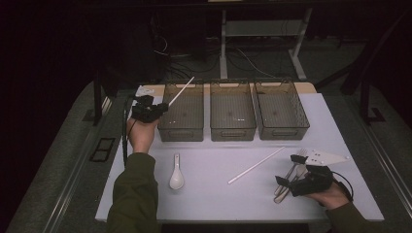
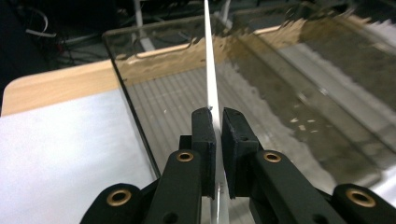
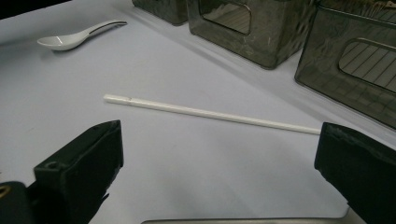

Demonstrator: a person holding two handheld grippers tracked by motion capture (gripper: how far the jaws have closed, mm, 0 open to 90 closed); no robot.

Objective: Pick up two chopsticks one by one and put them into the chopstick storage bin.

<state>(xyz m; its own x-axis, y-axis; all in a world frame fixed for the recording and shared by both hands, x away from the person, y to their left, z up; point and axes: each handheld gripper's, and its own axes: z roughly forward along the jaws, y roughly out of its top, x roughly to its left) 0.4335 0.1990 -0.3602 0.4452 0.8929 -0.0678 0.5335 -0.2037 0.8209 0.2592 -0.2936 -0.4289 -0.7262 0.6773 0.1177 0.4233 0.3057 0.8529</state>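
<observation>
A pale grey mat (image 1: pixel 218 189) covers most of the desk, leaving a strip of light wood (image 2: pixel 51 86) bare along the far edge. Beyond the desk the room is dark, with a white table frame (image 1: pixel 228 34) and loose cables on the floor behind it.

Three dark mesh bins stand in a row along the far edge. The left gripper (image 1: pixel 160 108) sits at the near left corner of the left bin (image 1: pixel 183 111), its jaws pressed together on a white chopstick (image 1: pixel 180 91) that slants up and away over that bin. In the left gripper view the chopstick (image 2: pixel 209 60) runs straight out from between the two black pads.

The right gripper (image 1: pixel 286 180) rests near the desk's near right corner, jaws spread wide with nothing between them, just above metal cutlery (image 1: pixel 291 172) lying on the mat. A second white chopstick (image 1: pixel 256 165) lies flat near the middle of the mat, ahead of those open jaws. A white ceramic spoon (image 1: pixel 177 174) lies towards the near left, beside the person's left sleeve (image 1: pixel 133 194).
</observation>
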